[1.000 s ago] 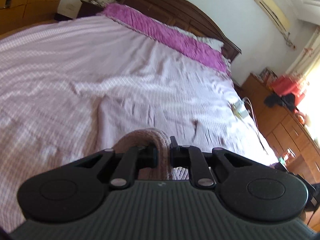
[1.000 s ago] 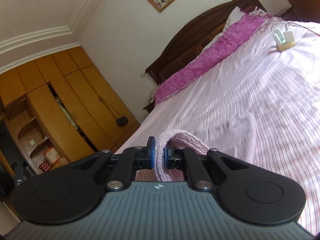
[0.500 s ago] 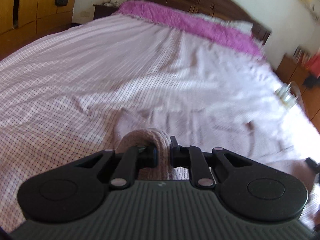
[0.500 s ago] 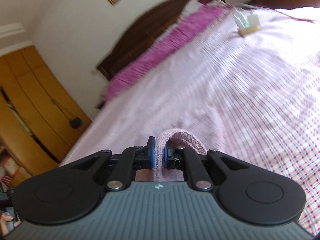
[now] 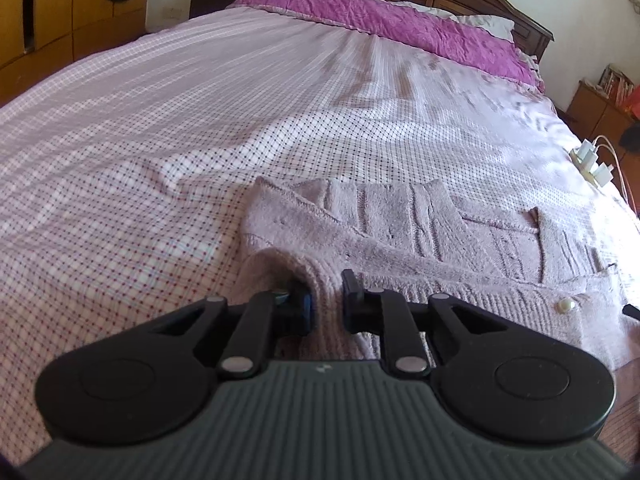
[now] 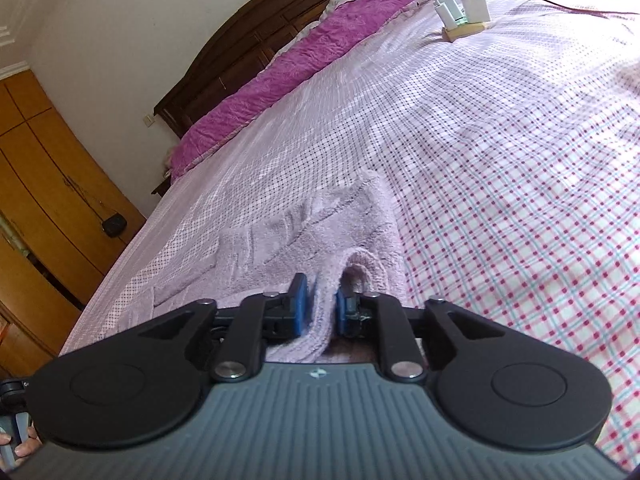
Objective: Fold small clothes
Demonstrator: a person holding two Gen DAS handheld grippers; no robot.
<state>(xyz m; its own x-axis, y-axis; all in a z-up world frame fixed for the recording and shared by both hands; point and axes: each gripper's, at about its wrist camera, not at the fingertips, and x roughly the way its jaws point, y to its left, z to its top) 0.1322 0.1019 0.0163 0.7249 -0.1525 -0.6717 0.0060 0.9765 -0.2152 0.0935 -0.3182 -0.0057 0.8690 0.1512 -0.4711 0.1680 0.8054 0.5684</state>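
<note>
A pale pink knit cardigan (image 5: 400,216) with a pearl button (image 5: 565,305) lies folded on the checked bedsheet (image 5: 160,120). My left gripper (image 5: 328,300) sits low at its near left edge. Its jaws are starting to open, but the pads still press a thick fold of the knit between them. In the right wrist view the cardigan (image 6: 320,220) lies ahead, and my right gripper (image 6: 320,308) is at its near right edge. The right jaws are opening. A loose loop of knit stands between the blue pads (image 6: 299,304) without being squeezed.
A power strip with white chargers (image 5: 592,160) (image 6: 460,12) and cables lies on the bed's right side. A purple pillow cover (image 5: 400,24) and dark wooden headboard (image 6: 240,48) are at the far end. Wooden wardrobes (image 6: 40,200) stand to the left. Fingers of a hand (image 6: 16,444) show at the lower left.
Both grippers came down and forward, bringing the held edge of the cardigan onto the bed. The garment now lies spread ahead. The right jaws have widened around the knit.
</note>
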